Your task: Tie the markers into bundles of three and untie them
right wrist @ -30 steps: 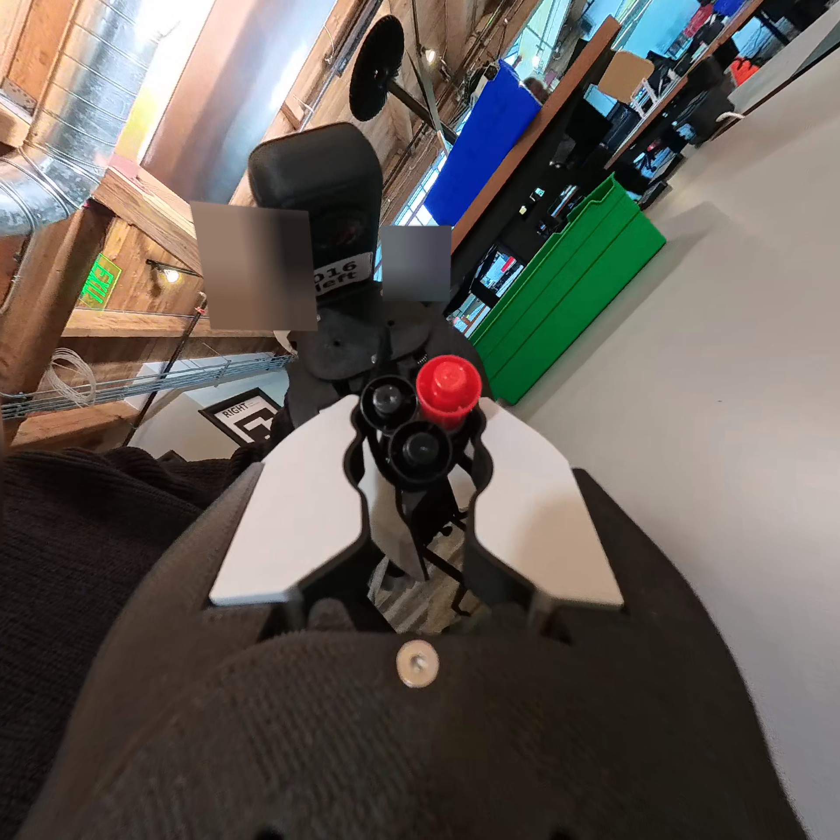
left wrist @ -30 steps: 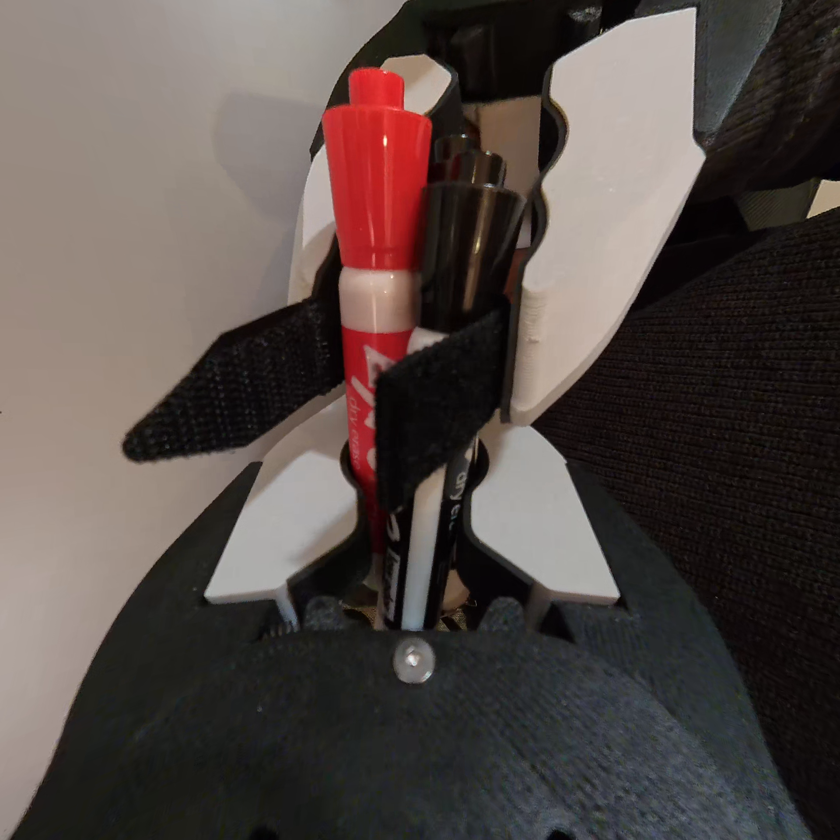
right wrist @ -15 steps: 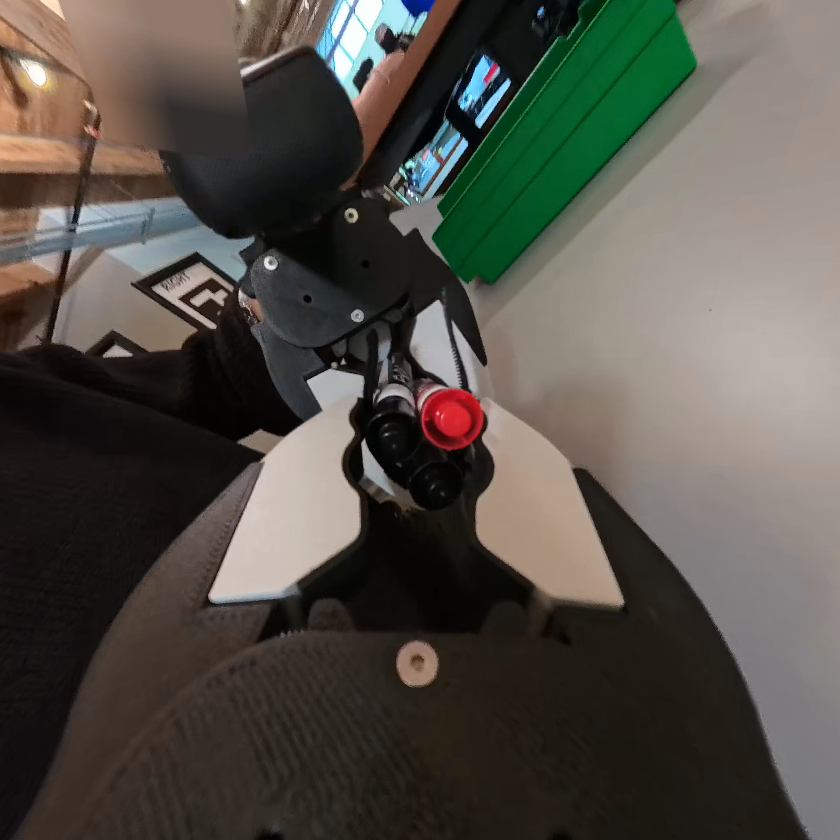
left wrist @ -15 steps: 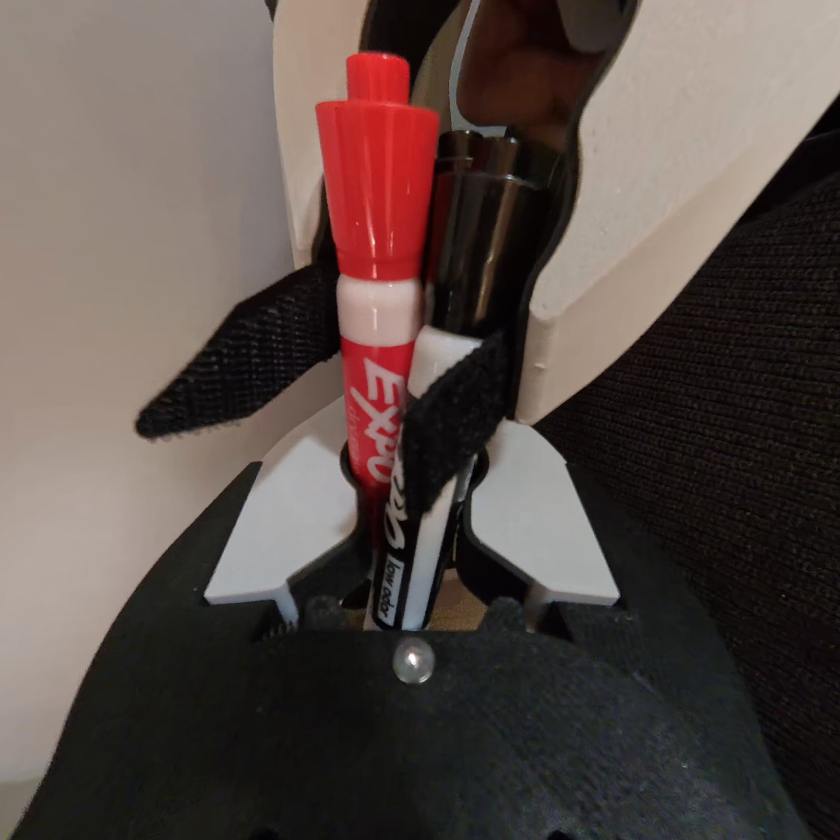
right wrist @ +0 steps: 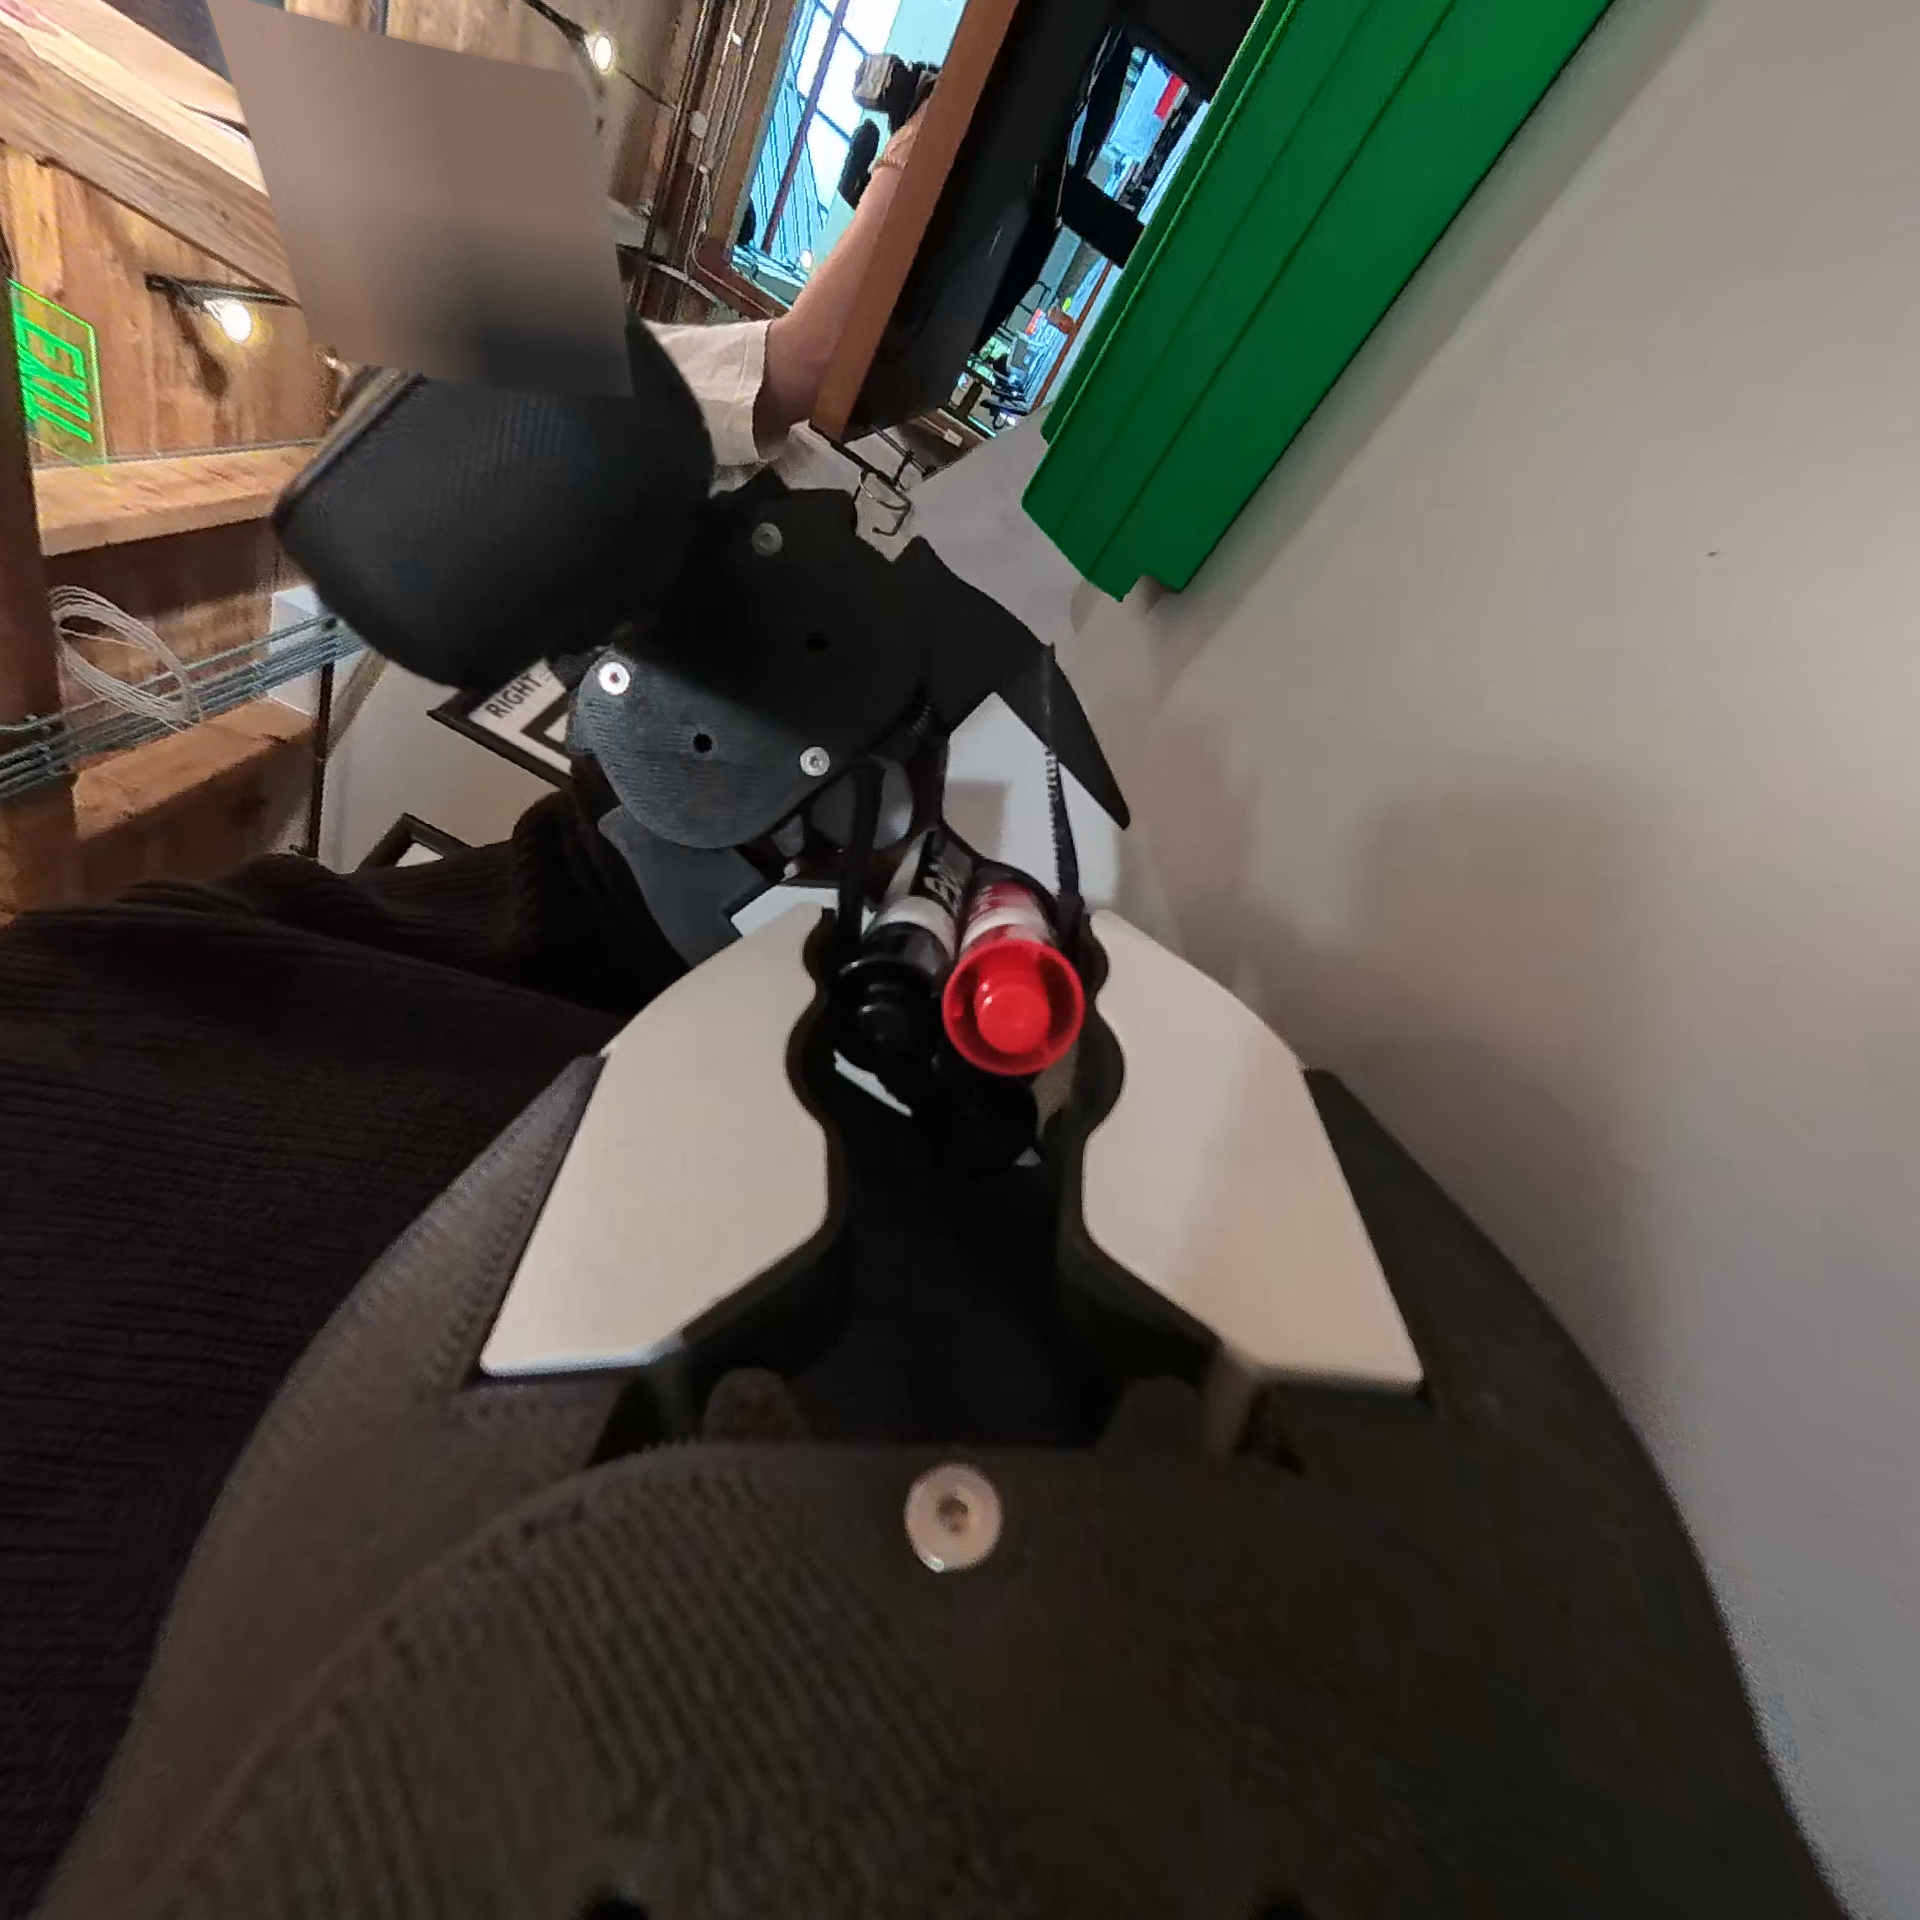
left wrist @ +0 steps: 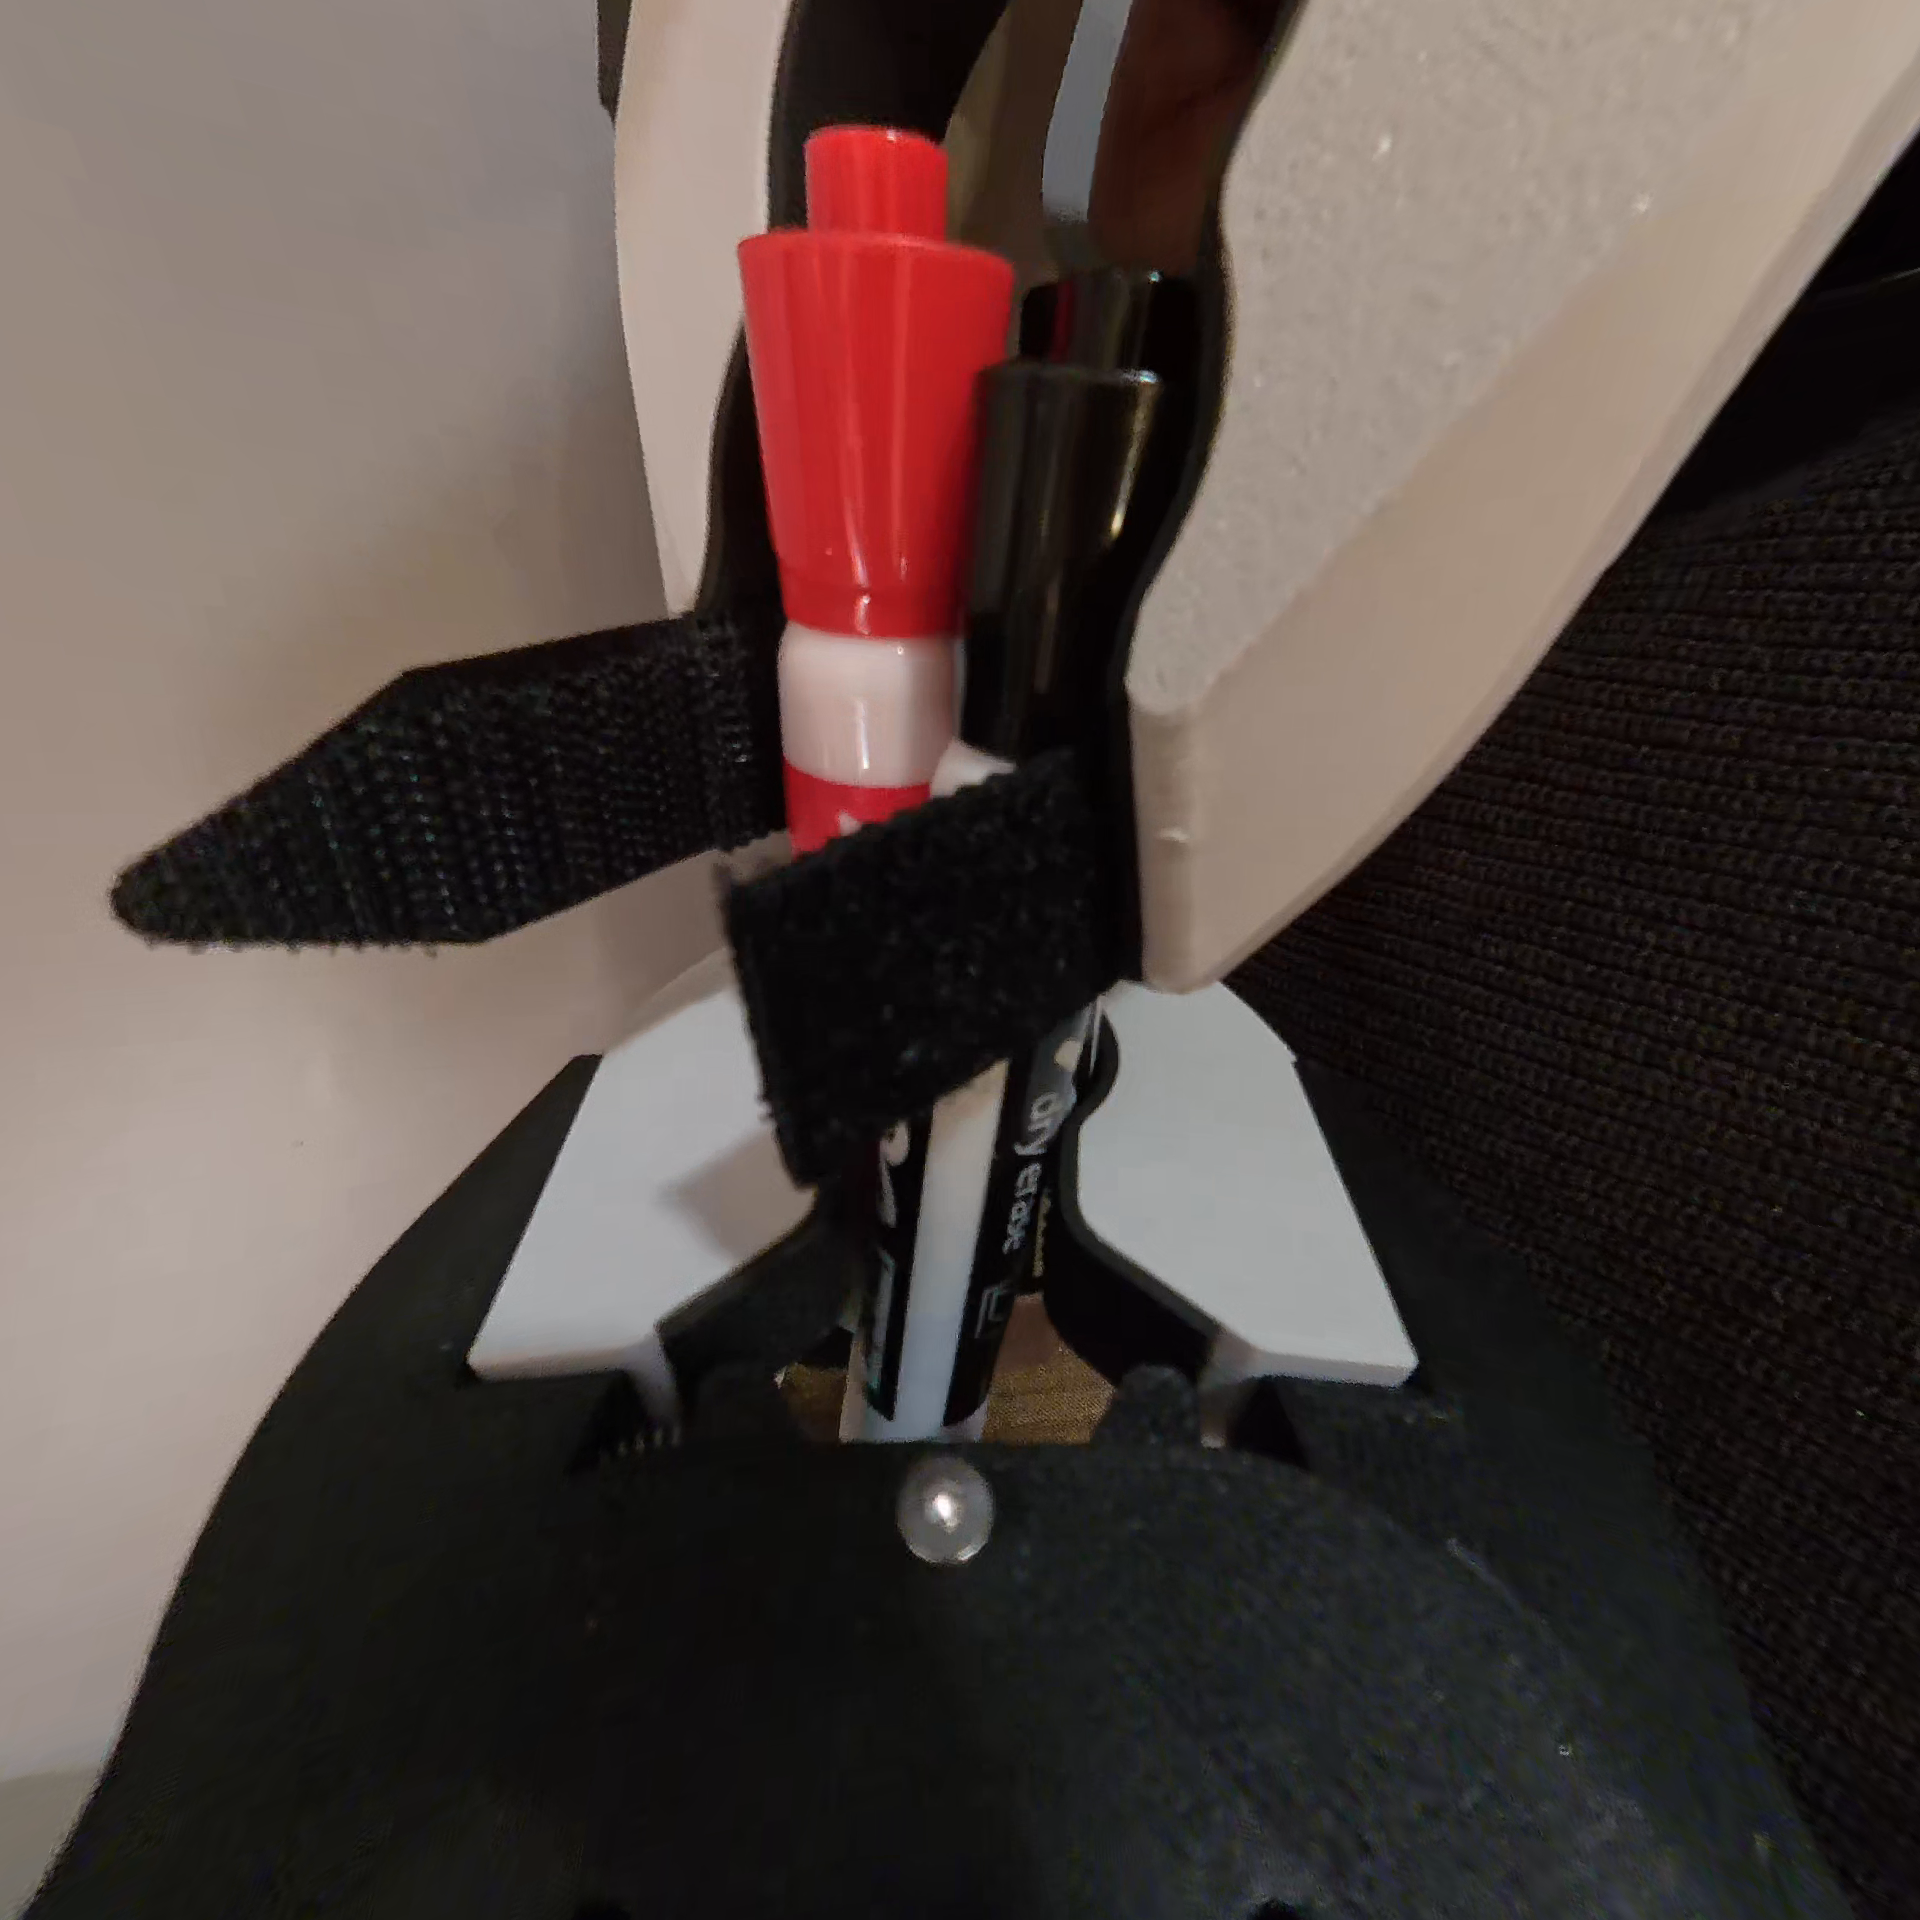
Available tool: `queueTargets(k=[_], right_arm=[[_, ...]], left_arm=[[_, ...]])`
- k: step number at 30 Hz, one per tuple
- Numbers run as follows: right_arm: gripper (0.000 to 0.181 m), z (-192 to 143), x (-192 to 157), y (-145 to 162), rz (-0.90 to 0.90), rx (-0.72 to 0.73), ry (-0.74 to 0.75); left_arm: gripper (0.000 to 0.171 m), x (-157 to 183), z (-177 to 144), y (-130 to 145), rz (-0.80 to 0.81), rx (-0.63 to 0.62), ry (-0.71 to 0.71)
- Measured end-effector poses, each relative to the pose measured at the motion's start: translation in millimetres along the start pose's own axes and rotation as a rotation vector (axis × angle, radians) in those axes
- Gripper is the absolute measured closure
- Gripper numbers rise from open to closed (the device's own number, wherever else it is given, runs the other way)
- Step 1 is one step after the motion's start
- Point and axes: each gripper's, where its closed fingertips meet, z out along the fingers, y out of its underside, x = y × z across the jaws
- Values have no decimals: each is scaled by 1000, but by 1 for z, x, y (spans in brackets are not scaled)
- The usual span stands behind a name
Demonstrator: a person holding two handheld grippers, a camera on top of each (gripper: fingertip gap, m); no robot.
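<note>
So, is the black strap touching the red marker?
Touching. The left wrist view shows the black strap lying across the red marker, covering its barrel with no gap.

Wooden beams (right wrist: 135, 125), green bins (right wrist: 1278, 291)

Pale grey table (right wrist: 1558, 727) carries stacked green trays (right wrist: 1247, 312).

Red and black markers (left wrist: 914, 665) (capped) loosely wrapped by black strap (left wrist: 914, 977).
</note>
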Motion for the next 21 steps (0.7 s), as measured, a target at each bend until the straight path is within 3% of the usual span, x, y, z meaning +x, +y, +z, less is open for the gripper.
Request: queueTargets(k=[9, 21], right_arm=[[135, 0, 1, 6, -119, -83, 75], [140, -4, 3, 8, -75, -119, 48]], left_arm=[[130, 0, 4, 3, 12, -27, -6], [129, 0, 11, 6, 19, -56, -22]])
